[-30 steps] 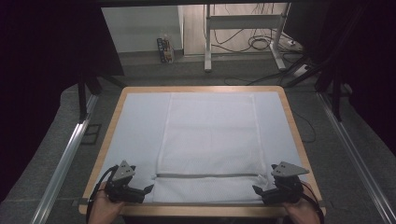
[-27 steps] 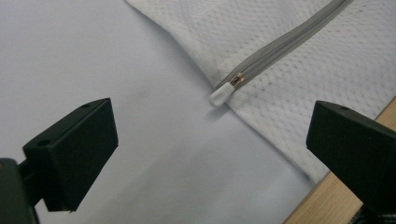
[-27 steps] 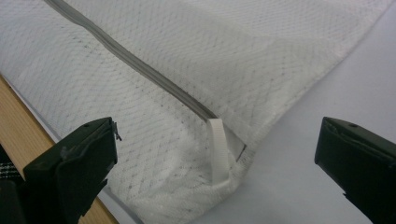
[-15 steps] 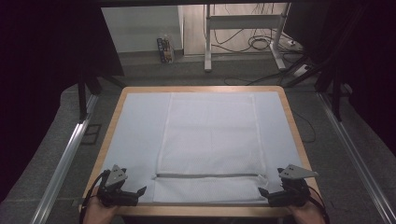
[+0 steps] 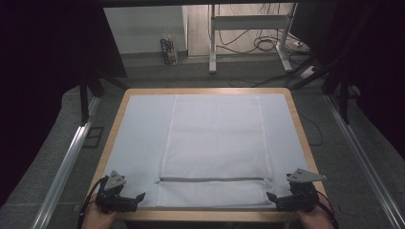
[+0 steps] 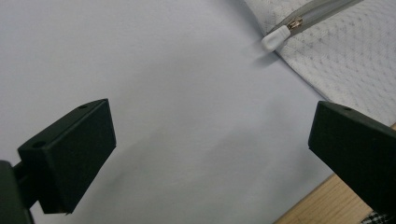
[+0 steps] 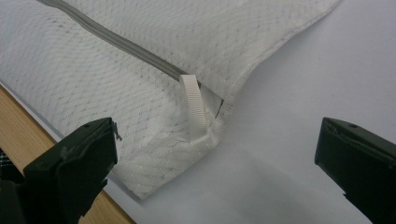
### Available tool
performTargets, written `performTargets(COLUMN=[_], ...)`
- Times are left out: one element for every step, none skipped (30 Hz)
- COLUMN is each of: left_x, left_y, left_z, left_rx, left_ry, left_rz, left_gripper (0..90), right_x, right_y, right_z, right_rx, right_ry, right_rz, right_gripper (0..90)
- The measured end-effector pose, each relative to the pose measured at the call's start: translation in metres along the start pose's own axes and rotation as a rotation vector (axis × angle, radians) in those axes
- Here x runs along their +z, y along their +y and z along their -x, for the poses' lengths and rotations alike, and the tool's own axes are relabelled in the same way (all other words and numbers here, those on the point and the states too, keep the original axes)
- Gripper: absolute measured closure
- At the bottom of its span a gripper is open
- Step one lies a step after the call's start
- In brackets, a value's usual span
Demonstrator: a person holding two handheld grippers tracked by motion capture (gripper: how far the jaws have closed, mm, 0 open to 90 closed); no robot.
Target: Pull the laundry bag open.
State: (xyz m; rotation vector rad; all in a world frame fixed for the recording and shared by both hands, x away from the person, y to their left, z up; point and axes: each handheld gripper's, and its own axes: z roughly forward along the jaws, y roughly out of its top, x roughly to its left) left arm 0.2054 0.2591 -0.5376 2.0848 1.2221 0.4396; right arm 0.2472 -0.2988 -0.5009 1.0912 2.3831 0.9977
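Wooden-edged table (image 5: 295, 114) carries a pale blue-white cover sheet (image 5: 138, 138) that spans nearly its whole top. On the sheet's middle lies a white mesh bag (image 5: 215, 143), flat and rectangular, reaching from near the far edge almost to the near edge. A grey zipper (image 5: 210, 180) runs across the bag close to its near end, parallel to the table's front edge.

The left gripper (image 5: 138, 196) sits at the near left corner of the table, over bare sheet just beside the bag's near left corner, its jaws spread wide with nothing between them. In the left gripper view the gripper (image 6: 210, 140) frames plain sheet, with the bag's edge up at the right and the wooden rim at the lower right.

The right gripper (image 5: 270, 196) sits at the near right corner, its jaws likewise spread and empty. In the right gripper view the gripper (image 7: 215, 149) frames the bag's corner, which lies on the sheet between the two jaws.

The white zipper pull (image 6: 275, 37) rests at the zipper's left end, touching the sheet. A white ribbon loop (image 7: 194, 105) lies at the zipper's right end, by the bag's corner seam
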Motion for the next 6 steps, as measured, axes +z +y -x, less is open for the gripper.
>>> performTargets(left_x=[-0.0001, 0.0000, 0.0002, 0.0007, 0.0011, 0.0016], left_y=[-0.0001, -0.0002, 0.0000, 0.0002, 0.0005, 0.0007], left_z=[-0.0005, -0.0008, -0.0009, -0.0010, -0.0007, -0.0006], left_rx=[-0.005, -0.007, -0.009, -0.008, -0.007, -0.006], left_ry=[-0.004, -0.007, -0.008, -0.009, -0.008, -0.008], left_rz=[0.004, 0.005, 0.004, -0.001, -0.006, -0.008], left_gripper=[0.6, 0.6, 0.6, 0.6, 0.6, 0.7], right_x=[0.0002, 0.0003, 0.0004, 0.0006, 0.0008, 0.0010], right_y=[0.0001, 0.0001, 0.0002, 0.0002, 0.0002, 0.0002], right_z=[0.0001, 0.0001, 0.0003, 0.0003, 0.0004, 0.0006], right_rx=[0.001, 0.001, 0.001, 0.001, 0.000, 0.000], right_ry=[0.000, 0.001, 0.002, 0.003, 0.004, 0.008], right_rz=[-0.001, -0.003, -0.007, -0.009, -0.010, -0.012], right_gripper=[0.0, 0.0, 0.0, 0.0, 0.0, 0.0])
